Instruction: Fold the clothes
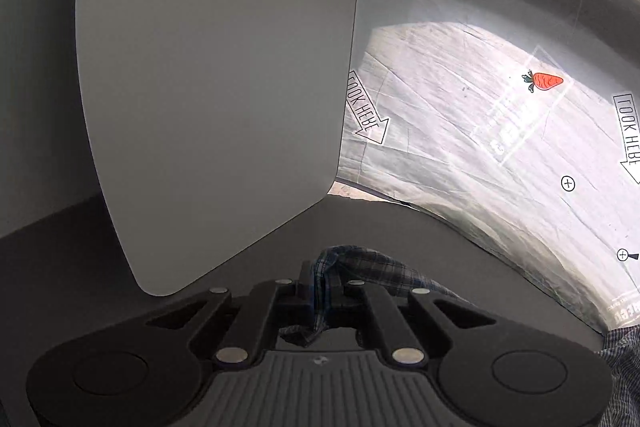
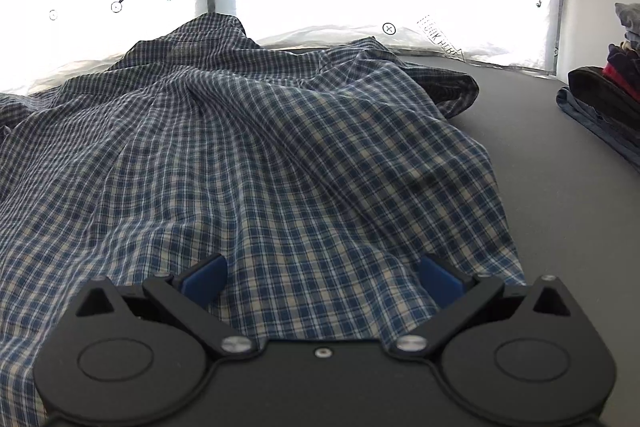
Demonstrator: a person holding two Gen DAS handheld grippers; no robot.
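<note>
A blue, white and cream plaid shirt (image 2: 260, 147) lies rumpled across the grey table (image 2: 540, 167) and fills most of the right wrist view. My right gripper (image 2: 320, 275) is low over its near part, open. Its blue pads (image 2: 204, 281) stand wide apart with the fabric spread between them. In the left wrist view my left gripper (image 1: 324, 279) is shut on a bunched edge of the plaid shirt (image 1: 372, 267), lifted above the dark table surface (image 1: 400, 223). The cloth trails off to the right.
A pile of folded dark, red and denim clothes (image 2: 608, 99) sits at the table's right edge. A white sheet printed with carrots and arrows (image 1: 500, 131) hangs behind the table. A pale grey panel (image 1: 208, 87) rises close on the left.
</note>
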